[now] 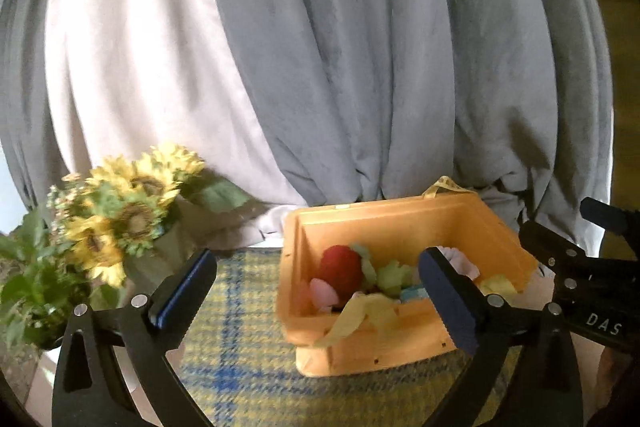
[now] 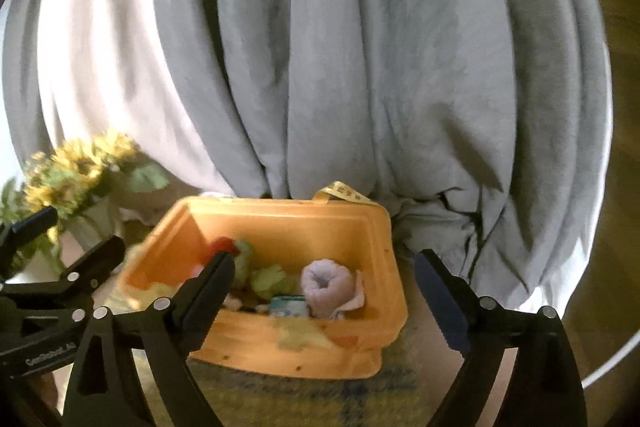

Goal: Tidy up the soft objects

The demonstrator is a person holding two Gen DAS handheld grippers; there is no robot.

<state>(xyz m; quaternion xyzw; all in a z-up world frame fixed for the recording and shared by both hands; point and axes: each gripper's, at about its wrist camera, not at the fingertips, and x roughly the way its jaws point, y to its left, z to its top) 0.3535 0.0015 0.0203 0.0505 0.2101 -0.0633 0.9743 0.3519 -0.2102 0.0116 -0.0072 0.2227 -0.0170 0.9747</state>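
Note:
An orange plastic bin stands on a yellow-and-blue plaid cloth. Inside it lie a red soft ball, a pink piece, green pieces and a rolled lavender cloth. A pale yellow cloth hangs over the bin's front rim. My left gripper is open just in front of the bin, nothing between its fingers. My right gripper is open too, facing the bin from the near side and holding nothing. Each gripper shows at the edge of the other's view.
Grey and white curtains hang close behind the bin. A bunch of sunflowers in a vase stands to the left of the bin. A yellow tape measure loops over the bin's back rim.

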